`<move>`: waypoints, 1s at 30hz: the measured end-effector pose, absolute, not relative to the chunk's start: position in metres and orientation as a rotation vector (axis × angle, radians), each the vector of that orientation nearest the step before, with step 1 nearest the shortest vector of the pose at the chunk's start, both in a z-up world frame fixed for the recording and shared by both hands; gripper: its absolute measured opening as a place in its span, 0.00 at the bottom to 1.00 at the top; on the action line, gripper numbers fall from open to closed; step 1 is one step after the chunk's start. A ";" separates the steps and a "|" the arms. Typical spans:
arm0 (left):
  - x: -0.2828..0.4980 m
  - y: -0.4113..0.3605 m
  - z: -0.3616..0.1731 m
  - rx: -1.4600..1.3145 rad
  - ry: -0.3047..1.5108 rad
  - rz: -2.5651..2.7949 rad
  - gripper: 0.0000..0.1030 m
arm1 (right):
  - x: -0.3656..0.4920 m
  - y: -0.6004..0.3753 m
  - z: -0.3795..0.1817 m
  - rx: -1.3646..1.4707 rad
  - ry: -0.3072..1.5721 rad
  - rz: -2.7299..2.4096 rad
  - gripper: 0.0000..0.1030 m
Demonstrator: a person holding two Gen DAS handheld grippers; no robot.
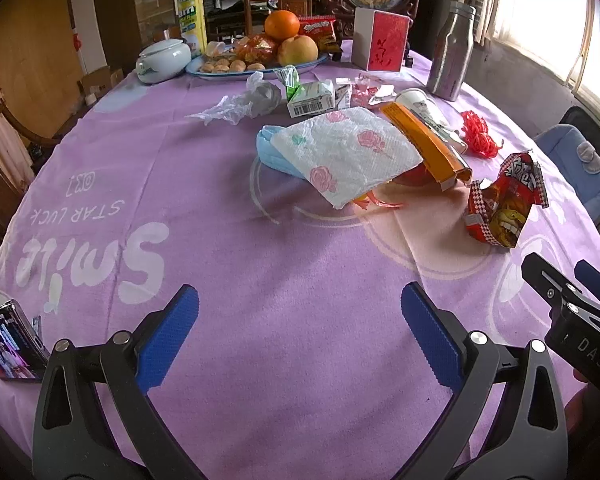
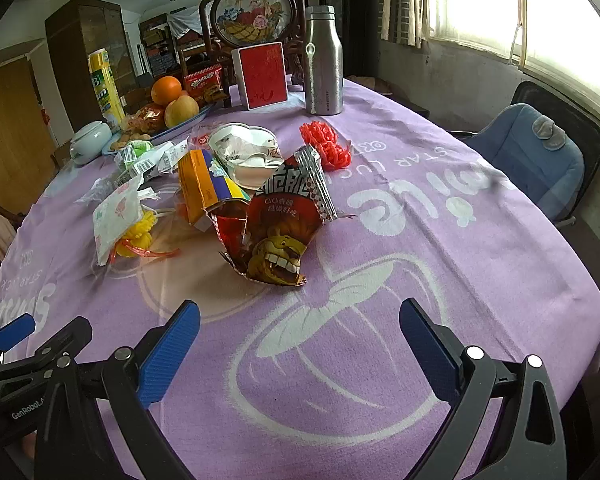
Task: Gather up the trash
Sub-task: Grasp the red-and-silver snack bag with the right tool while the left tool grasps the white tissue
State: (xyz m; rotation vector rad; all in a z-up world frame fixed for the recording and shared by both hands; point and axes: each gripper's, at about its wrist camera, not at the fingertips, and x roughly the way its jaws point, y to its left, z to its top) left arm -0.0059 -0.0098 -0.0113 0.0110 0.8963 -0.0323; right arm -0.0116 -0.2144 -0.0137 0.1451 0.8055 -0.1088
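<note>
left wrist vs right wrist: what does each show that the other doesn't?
Left wrist only: a phone at the table's near-left edge, a blue face mask under the napkin, crumpled clear plastic.
Right wrist only: yellow netting under the napkin, the orange box's blue and yellow end.
Both: red snack bag, red netting, steel bottle, fruit plate, purple tablecloth. Left hand-held gripper and right hand-held gripper are open and empty.

A: What is seen at the right?
B: A bright window (image 2: 548,12) is set there, a blue-cushioned chair (image 2: 540,152) beneath.
A: And far left?
B: A wooden cabinet (image 2: 88,48) is placed.
</note>
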 end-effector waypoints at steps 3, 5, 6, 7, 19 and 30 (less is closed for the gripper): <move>-0.005 -0.010 -0.011 0.013 0.896 -0.033 0.94 | -0.012 -0.215 -0.014 0.146 0.806 -0.110 0.95; -0.005 -0.010 -0.011 0.016 0.895 -0.034 0.94 | -0.012 -0.215 -0.014 0.146 0.806 -0.109 0.95; -0.005 -0.010 -0.011 0.016 0.896 -0.034 0.94 | -0.012 -0.215 -0.014 0.145 0.806 -0.109 0.95; -0.005 -0.009 -0.011 0.017 0.897 -0.035 0.94 | -0.012 -0.215 -0.014 0.146 0.806 -0.109 0.95; 0.013 -0.001 0.002 -0.012 0.905 -0.149 0.94 | -0.016 -0.238 -0.013 0.164 0.795 -0.162 0.95; 0.084 0.001 0.044 -0.066 0.883 -0.209 0.94 | 0.018 -0.242 -0.015 0.163 0.864 -0.081 0.95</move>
